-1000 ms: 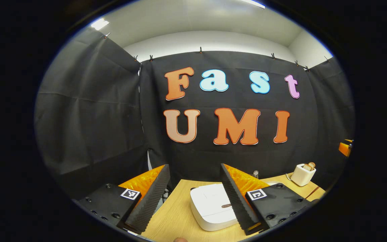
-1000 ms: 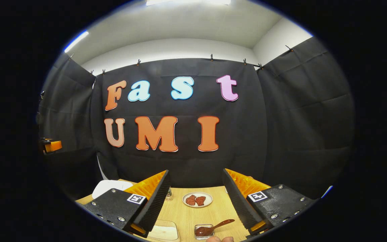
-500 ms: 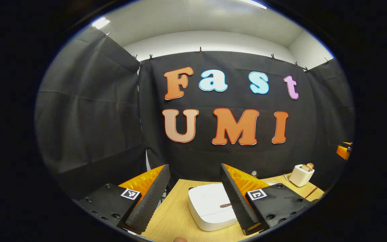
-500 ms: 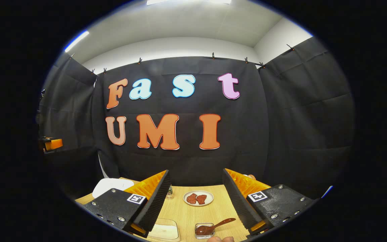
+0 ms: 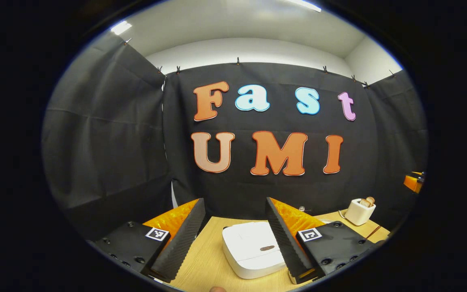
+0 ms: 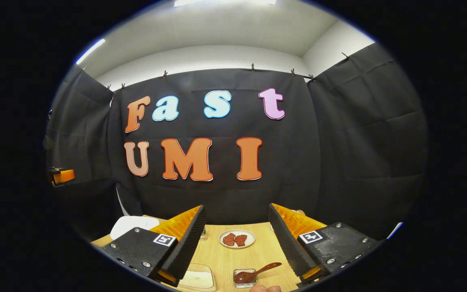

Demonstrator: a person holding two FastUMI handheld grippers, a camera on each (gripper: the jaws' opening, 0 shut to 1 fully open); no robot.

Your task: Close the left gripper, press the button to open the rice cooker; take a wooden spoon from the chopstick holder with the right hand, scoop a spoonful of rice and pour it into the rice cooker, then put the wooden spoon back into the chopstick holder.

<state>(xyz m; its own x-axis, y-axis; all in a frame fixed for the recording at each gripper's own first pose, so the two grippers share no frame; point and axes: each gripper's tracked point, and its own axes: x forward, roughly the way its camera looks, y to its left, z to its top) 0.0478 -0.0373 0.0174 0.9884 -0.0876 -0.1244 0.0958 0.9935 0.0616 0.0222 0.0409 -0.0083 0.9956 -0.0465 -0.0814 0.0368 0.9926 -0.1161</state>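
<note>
In the left gripper view, the left hand-held gripper [image 5: 233, 239] is held wide open above the near edge of the counter [image 5: 205, 263], with nothing between its fingers. The rice cooker [image 5: 251, 249] is seen just ahead, a low white box with rounded corners, lying flat on the counter with its lid down; a small dark oval on the lid, taken to be the button [image 5: 266, 247], sits close beside the right finger. Farther right, near the back of the counter, a white chopstick holder [image 5: 357, 212] stands upright, with wooden ends poking out of its top; whether one of them is the wooden spoon cannot be told.

In the right gripper view, the right hand-held gripper [image 6: 235, 243] is likewise spread wide and holds nothing. Between its fingers a small plate [image 6: 236, 239] carrying two reddish pieces is seen, and nearer the camera a small clear dish [image 6: 245, 277] with a dark brown spoon [image 6: 258, 272] resting in it. A clear tray [image 6: 197, 278] lies at the lower left, and a white rounded edge of the rice cooker [image 6: 132, 224] shows behind the left finger.

With the lid down and both jaws empty, the scene fits either a cooker waiting to be opened or one shut again after the scooping. If the press is in hand, the left jaws would have to be closed and lowered squarely onto the small button.
</note>
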